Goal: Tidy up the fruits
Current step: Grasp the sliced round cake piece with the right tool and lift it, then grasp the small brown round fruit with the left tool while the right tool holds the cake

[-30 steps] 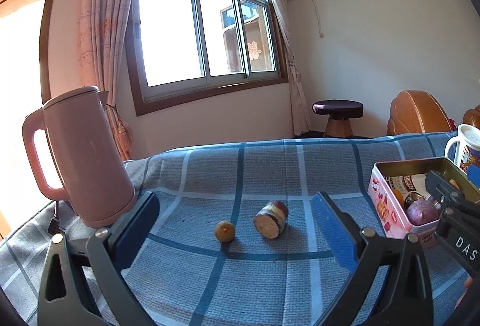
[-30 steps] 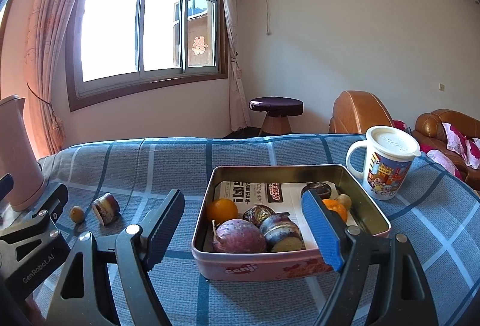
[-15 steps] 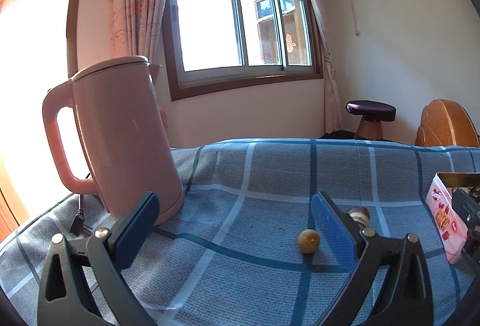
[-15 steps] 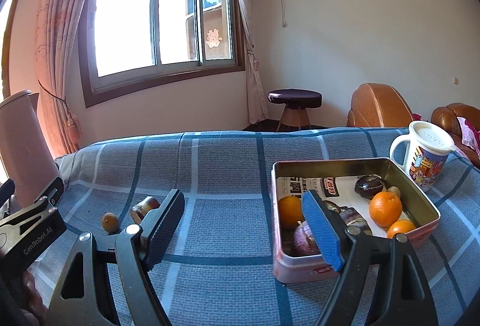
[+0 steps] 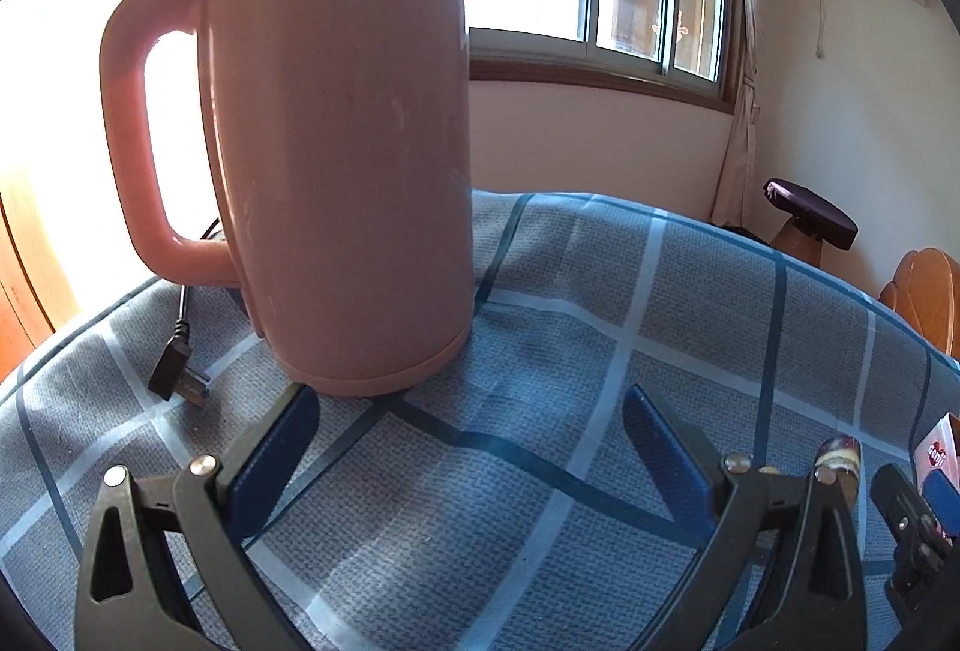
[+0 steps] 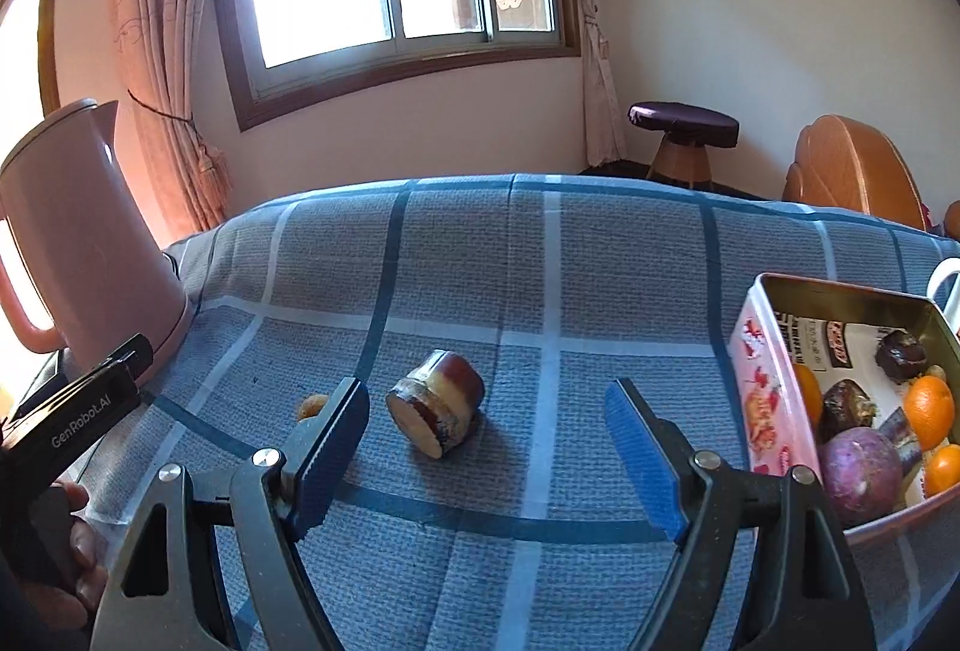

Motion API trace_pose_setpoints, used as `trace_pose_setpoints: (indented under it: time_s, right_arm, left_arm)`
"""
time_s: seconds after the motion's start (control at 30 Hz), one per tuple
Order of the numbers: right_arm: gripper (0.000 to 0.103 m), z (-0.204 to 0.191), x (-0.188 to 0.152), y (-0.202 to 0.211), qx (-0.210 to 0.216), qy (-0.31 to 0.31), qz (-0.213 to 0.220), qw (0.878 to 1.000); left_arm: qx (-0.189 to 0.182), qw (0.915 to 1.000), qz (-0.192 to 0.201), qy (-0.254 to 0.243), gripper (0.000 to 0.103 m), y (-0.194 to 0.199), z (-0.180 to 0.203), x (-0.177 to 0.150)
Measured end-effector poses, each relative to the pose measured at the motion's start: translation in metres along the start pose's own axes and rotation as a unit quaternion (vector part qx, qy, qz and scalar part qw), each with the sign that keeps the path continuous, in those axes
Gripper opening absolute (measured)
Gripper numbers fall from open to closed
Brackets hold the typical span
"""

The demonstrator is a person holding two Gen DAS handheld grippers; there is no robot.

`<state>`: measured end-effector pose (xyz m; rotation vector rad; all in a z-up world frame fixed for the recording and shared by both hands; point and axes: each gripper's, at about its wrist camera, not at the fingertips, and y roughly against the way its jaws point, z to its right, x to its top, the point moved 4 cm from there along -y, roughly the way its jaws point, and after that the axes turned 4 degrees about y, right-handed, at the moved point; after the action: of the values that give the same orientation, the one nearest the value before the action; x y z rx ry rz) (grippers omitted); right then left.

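A cut brown-skinned fruit piece (image 6: 437,408) lies on its side on the blue checked cloth, just beyond and between the fingers of my open, empty right gripper (image 6: 487,411). A small yellow-brown fruit (image 6: 312,405) sits left of it, partly hidden by the left finger. The pink tin (image 6: 757,381) at the right holds oranges (image 6: 929,405), a purple fruit (image 6: 861,465) and dark pieces. My left gripper (image 5: 468,435) is open and empty, facing the pink kettle (image 5: 342,159). The cut piece peeks past its right finger (image 5: 840,456).
The pink kettle (image 6: 78,243) stands at the table's left with a black plug and cord (image 5: 177,369) beside it. A white mug handle (image 6: 945,285) shows behind the tin. A stool (image 6: 684,135) and a wooden chair (image 6: 852,171) stand beyond the table.
Both grippers swung left. The left one now faces the kettle close up, with the fruits slipped to its right edge. The right one moved from the tin to the cut fruit piece.
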<state>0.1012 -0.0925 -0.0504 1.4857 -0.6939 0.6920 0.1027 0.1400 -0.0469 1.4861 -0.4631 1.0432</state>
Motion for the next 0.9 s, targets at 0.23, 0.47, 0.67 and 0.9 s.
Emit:
trace_pose_setpoints:
  time_s: [0.23, 0.47, 0.67, 0.9]
  right_arm:
    - [0.066, -0.013, 0.001, -0.045, 0.014, -0.001, -0.081, 0.997]
    - [0.048, -0.015, -0.003, -0.047, 0.001, 0.011, -0.095, 0.995]
    - [0.048, 0.000, -0.008, -0.005, -0.017, 0.016, -0.034, 0.999]
    - [0.048, 0.019, -0.021, 0.059, -0.041, 0.040, 0.058, 0.997]
  left_arm:
    - [-0.009, 0.9993, 0.001, -0.036, 0.103, 0.000, 0.014, -0.002]
    - [-0.010, 0.9986, 0.004, -0.052, 0.103, 0.000, 0.020, -0.002]
    - [-0.019, 0.9979, 0.012, -0.060, 0.103, 0.003, 0.023, -0.001]
    - [-0.083, 0.9939, 0.025, -0.068, 0.103, 0.014, 0.031, -0.002]
